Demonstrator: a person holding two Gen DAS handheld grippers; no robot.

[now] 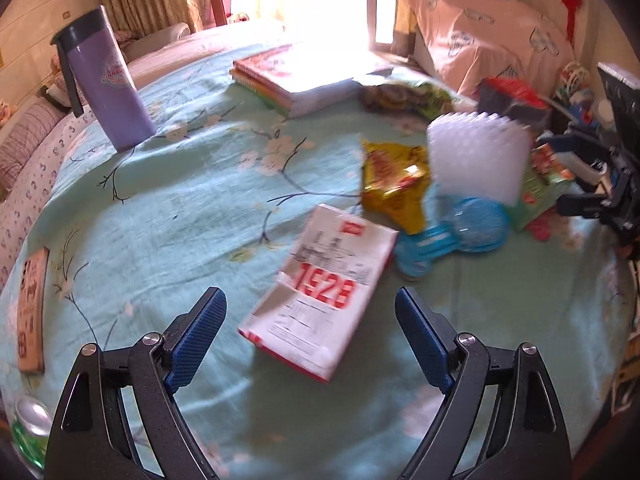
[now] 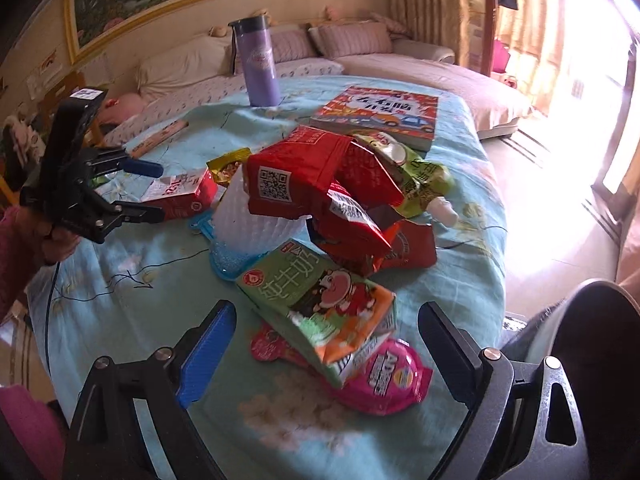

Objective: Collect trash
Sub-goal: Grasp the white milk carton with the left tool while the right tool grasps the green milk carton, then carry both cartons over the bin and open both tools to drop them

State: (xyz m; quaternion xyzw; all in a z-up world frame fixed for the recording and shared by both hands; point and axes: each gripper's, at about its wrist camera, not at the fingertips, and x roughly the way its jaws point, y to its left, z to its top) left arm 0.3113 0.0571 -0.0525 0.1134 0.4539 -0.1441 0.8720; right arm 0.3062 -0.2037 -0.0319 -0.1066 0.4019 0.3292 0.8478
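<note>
a: your left gripper [image 1: 310, 332] is released, jaws spread wide with nothing pressed between them. the white and red carton [image 1: 320, 296] lies flat on the counter [image 1: 180, 200] just ahead of it, apart from the pads.

b: and the right?

a: your right gripper [image 2: 326, 348] is released too. the green milk carton [image 2: 320, 308] sits between its jaws, crumpled and resting on the pink cup lid [image 2: 384, 376], but the pads don't press it.

b: so how do you take them cleanly?

a: i'd say square each gripper across the carton's narrow side before you close. the green one is tilted, so come down low enough to catch the body, not the torn flap. the rest of the trash, the red wrappers [image 2: 320, 184] and the yellow packet [image 1: 394, 176], is heaped mid-counter by the white foam net [image 2: 256, 224].

b: anything to avoid?

a: the left view is blurred, so the white carton's exact angle is hard to read. keep clear of the purple tumbler [image 1: 108, 80] and the books [image 2: 380, 116]; they probably aren't trash.
</note>
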